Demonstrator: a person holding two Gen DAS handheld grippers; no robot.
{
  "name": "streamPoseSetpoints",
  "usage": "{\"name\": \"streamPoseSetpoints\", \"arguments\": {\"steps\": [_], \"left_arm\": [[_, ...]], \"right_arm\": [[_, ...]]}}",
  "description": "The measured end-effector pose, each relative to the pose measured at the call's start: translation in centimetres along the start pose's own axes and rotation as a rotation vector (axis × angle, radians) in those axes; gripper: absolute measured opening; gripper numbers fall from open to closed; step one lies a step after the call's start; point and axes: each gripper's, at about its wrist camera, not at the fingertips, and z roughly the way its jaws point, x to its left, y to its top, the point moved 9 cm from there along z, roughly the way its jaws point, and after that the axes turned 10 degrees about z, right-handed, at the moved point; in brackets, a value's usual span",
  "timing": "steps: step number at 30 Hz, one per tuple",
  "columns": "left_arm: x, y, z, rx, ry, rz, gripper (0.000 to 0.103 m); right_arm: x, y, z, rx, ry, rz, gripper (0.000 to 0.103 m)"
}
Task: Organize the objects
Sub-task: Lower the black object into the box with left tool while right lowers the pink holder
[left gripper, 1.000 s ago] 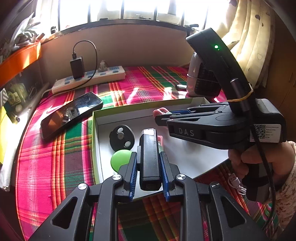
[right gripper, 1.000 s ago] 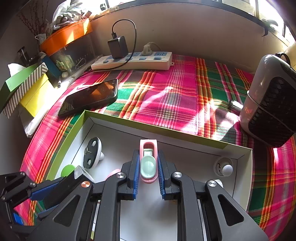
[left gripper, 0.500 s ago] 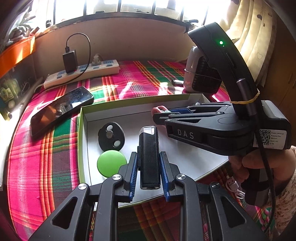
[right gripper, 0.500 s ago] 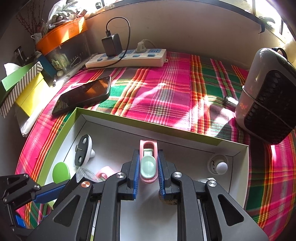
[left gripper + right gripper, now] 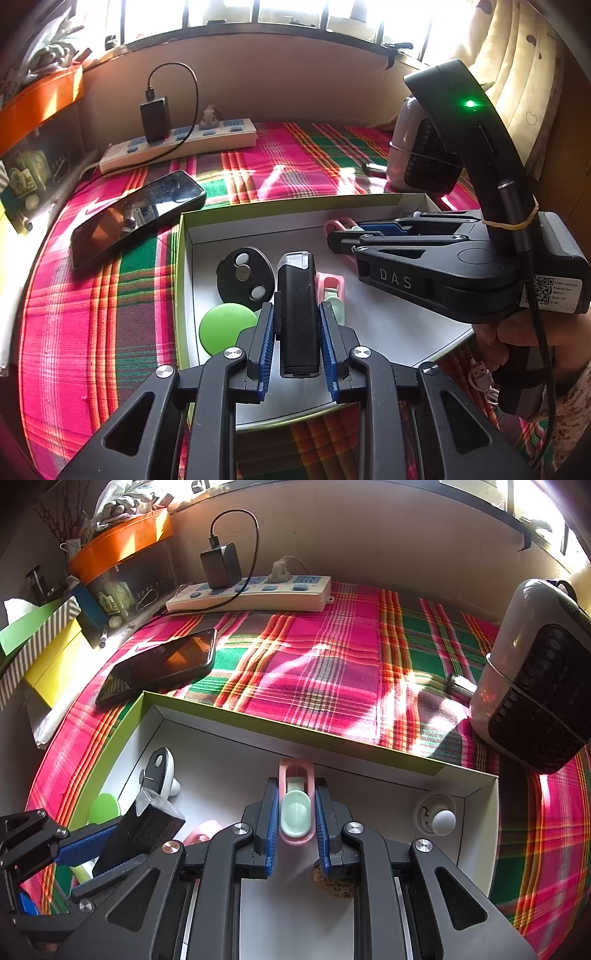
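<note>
Right now the left gripper (image 5: pixel 297 334) clamps a black lighter (image 5: pixel 297 314) and the right gripper (image 5: pixel 297 825) pinches a pink clip (image 5: pixel 296 805), both over the white box (image 5: pixel 236 716); next, I'd guess, is setting each down inside.

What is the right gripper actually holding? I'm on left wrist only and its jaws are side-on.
Observer: The right gripper is shut on a pink clip with a mint-green insert, over the white box.
Operator: Anything in the box's far right corner? The gripper body blocks it for me.
Observer: Yes, a white round piece with a small ball on it sits in that corner.
Operator: Anything under the gripper itself?
Observer: A rough brown lump shows on the box floor just below its right finger. I can't tell what it is.
</note>
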Motion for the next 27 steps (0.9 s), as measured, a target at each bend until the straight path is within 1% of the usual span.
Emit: {"name": "streamPoseSetpoints", "arguments": {"steps": [11, 14, 27], "left_arm": [[-0.37, 0.13, 0.33, 0.000, 0.003, 0.020, 0.021], [-0.54, 0.17, 0.39, 0.001, 0.015, 0.036, 0.021], [-0.42, 0.09, 0.44, 0.000, 0.013, 0.033, 0.021]], "right_arm": [[0.22, 0.03, 0.04, 0.000, -0.007, -0.009, 0.019], [0.28, 0.05, 0.08, -0.001, -0.006, -0.012, 0.019], [0.10, 0.09, 0.08, -0.003, -0.005, -0.007, 0.019]]}}
